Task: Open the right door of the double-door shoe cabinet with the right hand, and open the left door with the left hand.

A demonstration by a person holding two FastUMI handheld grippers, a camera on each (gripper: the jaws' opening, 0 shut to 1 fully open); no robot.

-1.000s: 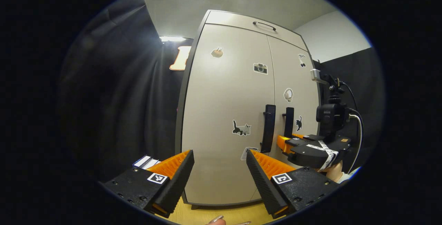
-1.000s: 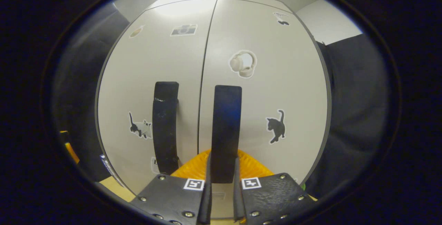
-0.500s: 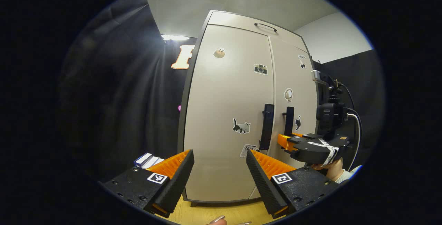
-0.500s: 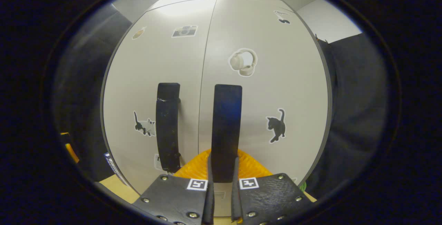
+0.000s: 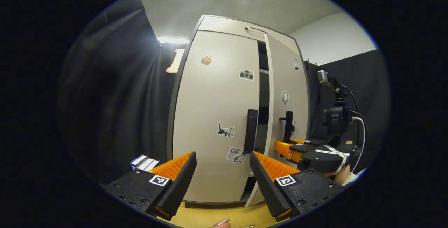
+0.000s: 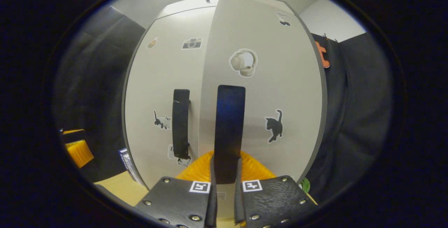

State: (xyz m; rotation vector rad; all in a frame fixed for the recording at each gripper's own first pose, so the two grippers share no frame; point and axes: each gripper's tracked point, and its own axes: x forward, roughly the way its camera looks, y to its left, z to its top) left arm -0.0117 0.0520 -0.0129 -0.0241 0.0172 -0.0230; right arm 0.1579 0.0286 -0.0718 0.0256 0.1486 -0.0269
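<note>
The pale double-door shoe cabinet (image 5: 213,91) stands upright ahead. Its right door (image 5: 285,81) is swung out a little, with a dark gap (image 5: 263,91) beside the shut left door (image 6: 164,81). In the right gripper view my right gripper (image 6: 225,172) is shut on the right door's black vertical handle (image 6: 229,126), low on the bar. The left gripper view shows that right gripper (image 5: 285,146) at the right handle (image 5: 288,126), held by a hand (image 5: 341,174). My left gripper (image 5: 223,172) is open, short of the left door's handle (image 5: 251,130), holding nothing.
Several stickers dot both doors. A small stack of boxes (image 5: 143,162) lies left of the cabinet's foot on the wooden surface (image 5: 210,217). Black cloth hangs on both sides (image 5: 115,98). A top drawer handle (image 5: 255,29) sits above the doors.
The right door has swung outward with my right gripper still on its handle, and a dark gap has opened between the doors. My left gripper stays open and back from the left handle.
</note>
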